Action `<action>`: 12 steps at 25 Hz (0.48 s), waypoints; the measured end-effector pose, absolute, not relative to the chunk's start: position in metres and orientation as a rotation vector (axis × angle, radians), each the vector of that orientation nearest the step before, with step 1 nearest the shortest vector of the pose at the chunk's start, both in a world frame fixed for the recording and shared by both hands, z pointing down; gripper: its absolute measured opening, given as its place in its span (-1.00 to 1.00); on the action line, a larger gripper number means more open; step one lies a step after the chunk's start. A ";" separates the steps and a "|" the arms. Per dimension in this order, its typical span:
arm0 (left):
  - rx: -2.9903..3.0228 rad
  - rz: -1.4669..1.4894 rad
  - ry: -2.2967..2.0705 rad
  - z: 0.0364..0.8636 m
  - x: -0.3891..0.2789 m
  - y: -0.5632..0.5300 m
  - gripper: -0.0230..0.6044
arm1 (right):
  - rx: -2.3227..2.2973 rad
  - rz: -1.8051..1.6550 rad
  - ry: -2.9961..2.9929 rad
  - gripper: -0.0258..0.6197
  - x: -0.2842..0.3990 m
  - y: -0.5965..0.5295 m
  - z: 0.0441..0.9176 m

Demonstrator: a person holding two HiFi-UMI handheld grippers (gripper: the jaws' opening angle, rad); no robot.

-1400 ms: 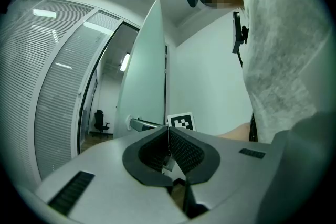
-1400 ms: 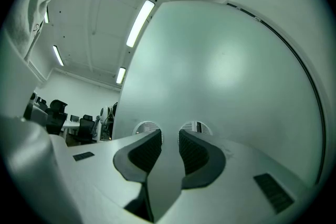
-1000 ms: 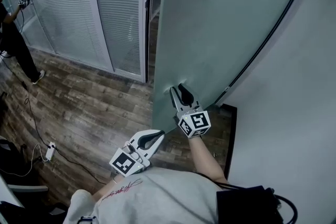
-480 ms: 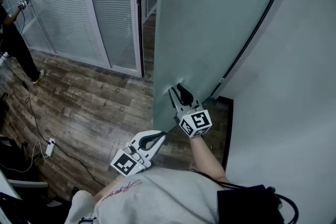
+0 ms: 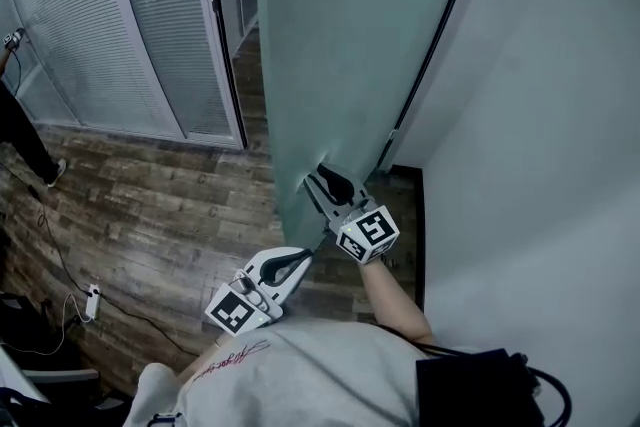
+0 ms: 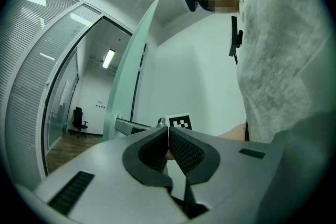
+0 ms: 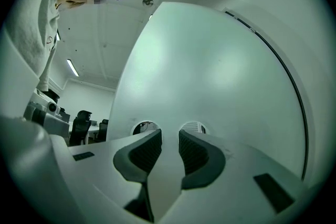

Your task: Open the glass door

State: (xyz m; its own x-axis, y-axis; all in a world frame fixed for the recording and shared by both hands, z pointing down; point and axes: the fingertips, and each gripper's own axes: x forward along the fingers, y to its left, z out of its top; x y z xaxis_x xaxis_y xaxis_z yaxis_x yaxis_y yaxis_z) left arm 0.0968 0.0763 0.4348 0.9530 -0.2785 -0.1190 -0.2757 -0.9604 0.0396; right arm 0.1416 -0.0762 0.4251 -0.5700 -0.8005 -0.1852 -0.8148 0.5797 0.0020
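The frosted glass door (image 5: 350, 35) stands swung away from the white wall, its free edge toward the hallway. My right gripper (image 5: 320, 177) reaches up to the door's lower part, and its jaws are closed round the door handle (image 7: 169, 165), a grey bar running between the pads. In the left gripper view that handle (image 6: 134, 126) shows as a metal bar beside the door edge. My left gripper (image 5: 302, 260) hangs below and left of the right one, near my chest, shut with nothing in it; its pads meet at the tips (image 6: 168, 131).
A partition with blinds (image 5: 120, 25) and a dark door frame (image 5: 222, 35) stand at the left. The white wall (image 5: 540, 165) is close on the right. A person (image 5: 20, 130) stands far left; a power strip (image 5: 91, 299) with cable lies on the wood floor. Office chairs (image 7: 79, 126) show past the door.
The door has swung further, its edge and my right gripper shifting left in the head view. The partition and the person have slid toward the left border. My left gripper followed along.
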 end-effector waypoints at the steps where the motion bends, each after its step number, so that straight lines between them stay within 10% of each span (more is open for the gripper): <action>1: 3.090 -0.195 -0.409 0.434 0.101 0.080 -0.87 | -1.356 0.130 2.645 -0.57 0.145 -0.071 0.425; 12: 3.137 -0.204 0.069 0.418 0.125 0.128 -0.87 | -1.301 0.134 2.650 -0.57 0.177 -0.022 0.413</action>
State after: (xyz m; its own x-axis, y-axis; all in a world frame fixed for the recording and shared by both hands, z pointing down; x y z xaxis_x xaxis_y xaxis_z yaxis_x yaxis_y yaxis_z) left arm 0.1254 0.1281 0.4179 0.9906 0.0442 -0.1293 0.0438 -0.9990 -0.0061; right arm 0.1773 -0.0216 0.4129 -0.5982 -0.7744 -0.2059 -0.7913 0.6115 -0.0010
